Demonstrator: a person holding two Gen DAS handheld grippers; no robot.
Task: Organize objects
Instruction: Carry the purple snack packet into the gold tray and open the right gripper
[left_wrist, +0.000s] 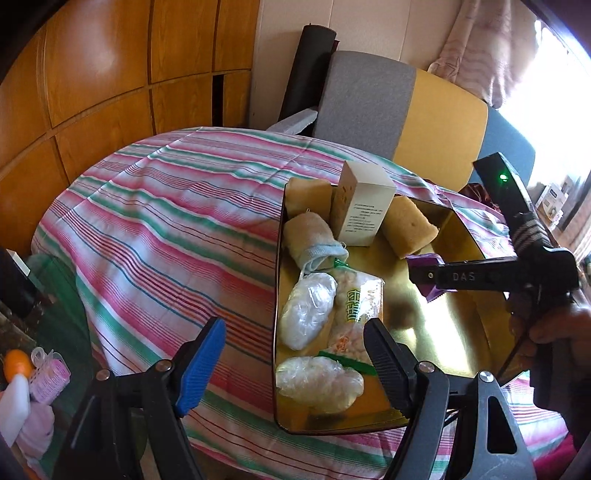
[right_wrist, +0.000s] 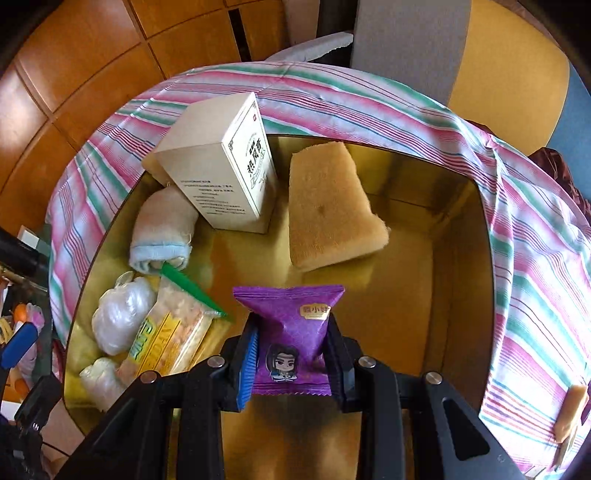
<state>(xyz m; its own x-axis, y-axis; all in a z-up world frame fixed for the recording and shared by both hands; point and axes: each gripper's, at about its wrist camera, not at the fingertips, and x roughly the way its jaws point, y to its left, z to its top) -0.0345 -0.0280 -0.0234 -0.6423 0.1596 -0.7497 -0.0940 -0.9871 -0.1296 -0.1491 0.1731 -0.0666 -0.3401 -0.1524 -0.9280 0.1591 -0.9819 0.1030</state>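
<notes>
A gold tray (left_wrist: 436, 317) (right_wrist: 424, 295) lies on the striped tablecloth (left_wrist: 166, 206). In it are a white box (left_wrist: 364, 206) (right_wrist: 225, 166), a tan sponge (left_wrist: 408, 230) (right_wrist: 328, 206), a rolled cloth (left_wrist: 314, 236) (right_wrist: 162, 232), a yellow snack bag (left_wrist: 354, 306) (right_wrist: 170, 332) and two clear plastic bundles (left_wrist: 308, 310) (left_wrist: 319, 384). My right gripper (right_wrist: 291, 354) (left_wrist: 424, 275) is shut on a purple snack packet (right_wrist: 295, 332) (left_wrist: 421, 263), held above the tray's middle. My left gripper (left_wrist: 295, 358) is open and empty over the tray's near left edge.
A second tan sponge (right_wrist: 570, 413) lies on the cloth right of the tray. A grey and yellow chair (left_wrist: 388, 107) stands behind the table. Bottles and small items (left_wrist: 26, 376) sit low at the left. Wooden panels (left_wrist: 92, 66) line the back.
</notes>
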